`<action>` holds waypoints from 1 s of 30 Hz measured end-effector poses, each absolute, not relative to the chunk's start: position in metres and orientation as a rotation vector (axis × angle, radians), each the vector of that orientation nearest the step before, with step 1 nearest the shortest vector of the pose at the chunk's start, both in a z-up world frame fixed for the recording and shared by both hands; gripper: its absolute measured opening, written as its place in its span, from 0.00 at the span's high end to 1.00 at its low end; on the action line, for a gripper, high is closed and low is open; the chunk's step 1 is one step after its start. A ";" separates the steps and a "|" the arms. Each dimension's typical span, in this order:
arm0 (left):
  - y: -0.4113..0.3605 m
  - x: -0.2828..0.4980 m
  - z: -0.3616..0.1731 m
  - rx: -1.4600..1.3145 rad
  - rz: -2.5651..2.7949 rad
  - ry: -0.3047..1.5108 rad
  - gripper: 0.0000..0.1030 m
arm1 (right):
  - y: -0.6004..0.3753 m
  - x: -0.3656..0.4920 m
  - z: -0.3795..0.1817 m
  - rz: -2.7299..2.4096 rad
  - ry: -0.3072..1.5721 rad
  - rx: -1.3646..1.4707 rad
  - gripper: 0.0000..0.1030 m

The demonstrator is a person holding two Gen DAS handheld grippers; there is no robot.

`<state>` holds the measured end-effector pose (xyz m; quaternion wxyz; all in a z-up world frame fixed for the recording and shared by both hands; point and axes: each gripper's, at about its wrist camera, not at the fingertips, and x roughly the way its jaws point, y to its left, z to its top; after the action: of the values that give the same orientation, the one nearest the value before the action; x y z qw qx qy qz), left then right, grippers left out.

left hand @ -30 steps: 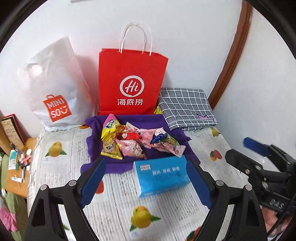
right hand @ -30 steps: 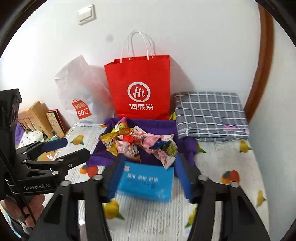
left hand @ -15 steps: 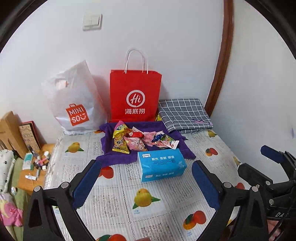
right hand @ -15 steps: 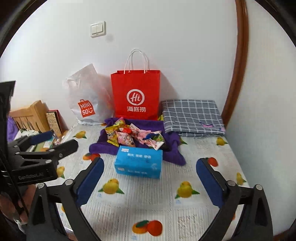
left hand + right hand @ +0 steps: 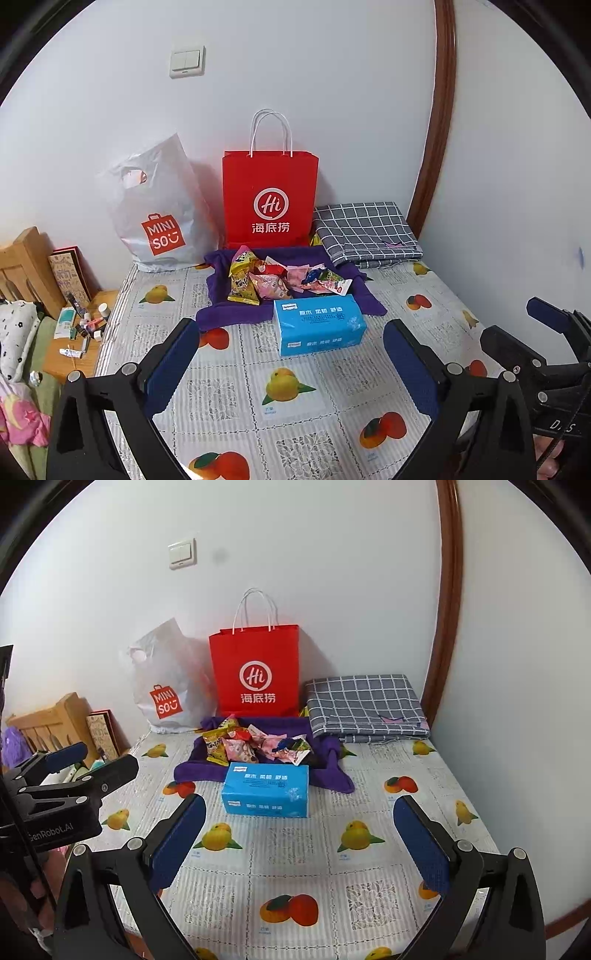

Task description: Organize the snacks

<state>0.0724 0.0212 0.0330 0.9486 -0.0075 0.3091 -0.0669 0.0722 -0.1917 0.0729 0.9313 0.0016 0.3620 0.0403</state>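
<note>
Snack packets [image 5: 280,280] lay heaped on a purple cloth [image 5: 221,314] behind a blue tissue pack [image 5: 319,326] (mid-bed), left gripper [image 5: 291,369] fingers spread, empty, right gripper [image 5: 299,845] fingers likewise, both having just opened

Snack packets [image 5: 255,747] — behind tissue box [image 5: 265,790]

A table [image 5: 295,424] covered in a fruit-print cloth carries a blue tissue pack [image 5: 319,325], a purple cloth [image 5: 236,312], and a folded grey checked fabric [image 5: 365,230]. A red paper bag [image 5: 269,199] and a white plastic bag [image 5: 159,210] stand at its far edge, apparently leaning on the wall.
</note>
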 end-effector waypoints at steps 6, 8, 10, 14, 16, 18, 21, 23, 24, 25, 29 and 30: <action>0.020 0.072 0.033 -0.013 -0.139 0.630 0.03 | -0.194 0.072 0.073 0.076 0.741 0.018 0.02; 0.020 0.071 0.034 -0.012 -0.139 0.629 0.03 | -0.195 0.071 0.074 0.074 0.738 0.024 0.02; 0.019 0.071 0.034 -0.014 -0.140 0.629 0.03 | -0.196 0.070 0.075 0.072 0.735 0.026 0.02; 0.019 0.070 0.034 -0.013 -0.142 0.632 0.02 | -0.197 0.068 0.076 0.072 0.731 0.028 0.02; 0.018 0.070 0.034 -0.012 -0.146 0.634 0.03 | -0.197 0.067 0.076 0.072 0.730 0.031 0.02; 0.018 0.070 0.034 -0.010 -0.145 0.633 0.02 | -0.198 0.066 0.077 0.071 0.728 0.036 0.02; 0.017 0.070 0.034 -0.013 -0.147 0.636 0.02 | -0.199 0.065 0.078 0.070 0.726 0.041 0.02; 0.018 0.071 0.034 -0.011 -0.145 0.640 0.02 | -0.199 0.065 0.079 0.072 0.725 0.042 0.02; 0.018 0.071 0.034 -0.010 -0.144 0.641 0.02 | -0.199 0.065 0.079 0.072 0.725 0.043 0.02; 0.018 0.071 0.034 -0.010 -0.144 0.642 0.02 | -0.199 0.065 0.080 0.072 0.724 0.044 0.02; 0.019 0.072 0.034 -0.011 -0.146 0.642 0.03 | -0.200 0.064 0.080 0.072 0.723 0.050 0.02; 0.019 0.072 0.033 -0.011 -0.145 0.642 0.02 | -0.200 0.064 0.080 0.072 0.724 0.049 0.02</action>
<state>0.0716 0.0191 0.0335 0.9463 -0.0052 0.3152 -0.0713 0.0640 -0.2000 0.0802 0.9343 0.0239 0.3540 0.0353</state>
